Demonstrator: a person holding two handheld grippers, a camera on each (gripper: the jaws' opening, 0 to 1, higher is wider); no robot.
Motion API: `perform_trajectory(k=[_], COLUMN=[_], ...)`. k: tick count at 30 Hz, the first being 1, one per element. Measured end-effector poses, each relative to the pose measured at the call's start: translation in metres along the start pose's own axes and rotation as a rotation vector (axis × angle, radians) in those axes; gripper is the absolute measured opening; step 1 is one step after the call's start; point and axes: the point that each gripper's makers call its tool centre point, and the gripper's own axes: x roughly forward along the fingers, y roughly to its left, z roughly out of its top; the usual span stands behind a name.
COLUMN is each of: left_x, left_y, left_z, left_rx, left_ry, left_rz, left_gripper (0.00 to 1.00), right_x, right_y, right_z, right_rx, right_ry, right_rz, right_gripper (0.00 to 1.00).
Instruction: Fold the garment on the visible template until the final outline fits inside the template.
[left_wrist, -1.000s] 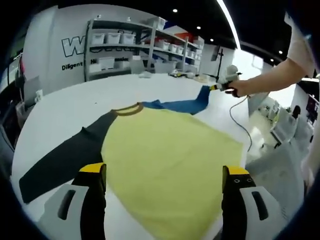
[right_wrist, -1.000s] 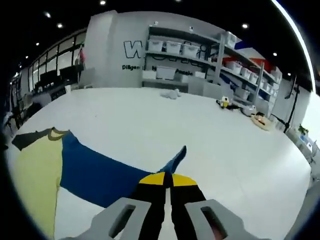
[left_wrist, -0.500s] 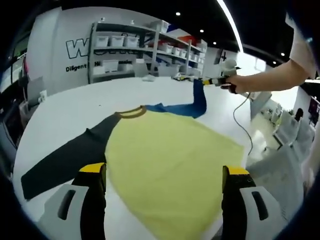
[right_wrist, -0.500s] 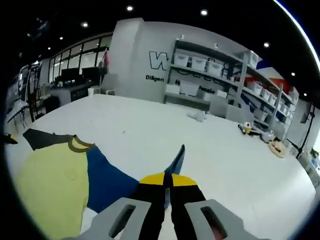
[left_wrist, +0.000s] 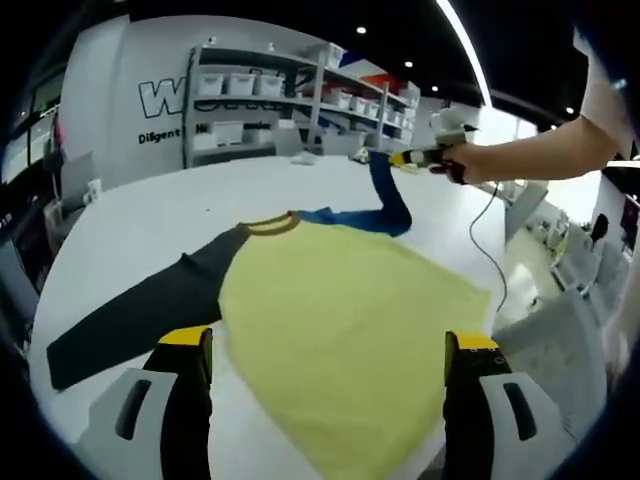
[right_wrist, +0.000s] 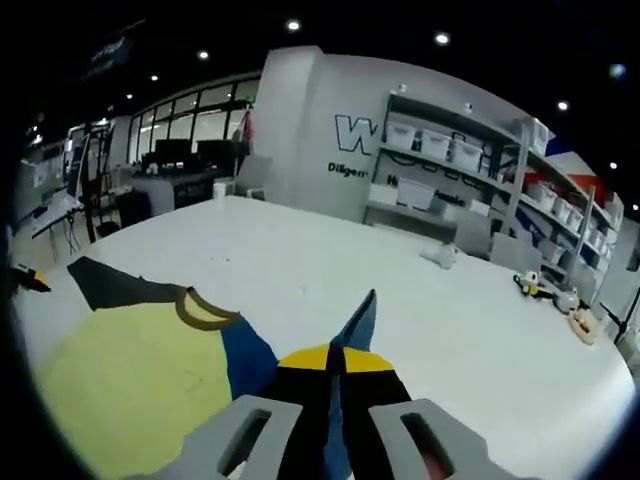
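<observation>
A long-sleeved shirt lies flat on the white table (left_wrist: 140, 215), with a yellow body (left_wrist: 345, 330), a dark grey sleeve (left_wrist: 140, 315) and a brown collar (left_wrist: 270, 222). Its blue sleeve (left_wrist: 385, 195) is lifted off the table by my right gripper (left_wrist: 405, 158), held in a person's hand at the far side. In the right gripper view, my right gripper (right_wrist: 335, 362) is shut on the blue sleeve (right_wrist: 358, 320), whose cuff sticks up past the jaws. My left gripper (left_wrist: 330, 345) stands open just above the yellow hem with nothing between its jaws.
Shelves with white bins (left_wrist: 290, 90) stand beyond the table's far edge. Small objects (right_wrist: 440, 255) lie on the far part of the table. A cable (left_wrist: 490, 250) hangs from the right gripper past the table's right edge, where chairs (left_wrist: 570, 260) stand.
My right gripper has raised the blue sleeve higher and carried it inward, toward the shirt's body. The left gripper has stayed over the hem, still open.
</observation>
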Motion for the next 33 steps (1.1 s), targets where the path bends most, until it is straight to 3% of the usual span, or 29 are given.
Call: perform_trajectory(k=[14,33], left_x=[-0.007,-0.015], left_y=[0.004,0.012], left_z=[-0.007,-0.012], left_rx=[-0.012,-0.018], left_ry=[0.002,0.009], left_rz=[0.017,0.032], left_gripper=[0.99,0.99], right_x=[0.026,0.056], right_y=[0.086,0.174], right_z=[0.019,0.02], right_rx=[-0.039,-0.065], right_ry=[-0.025,-0.018], right_rz=[0.143,0.284], right_gripper=[0.0,0.0])
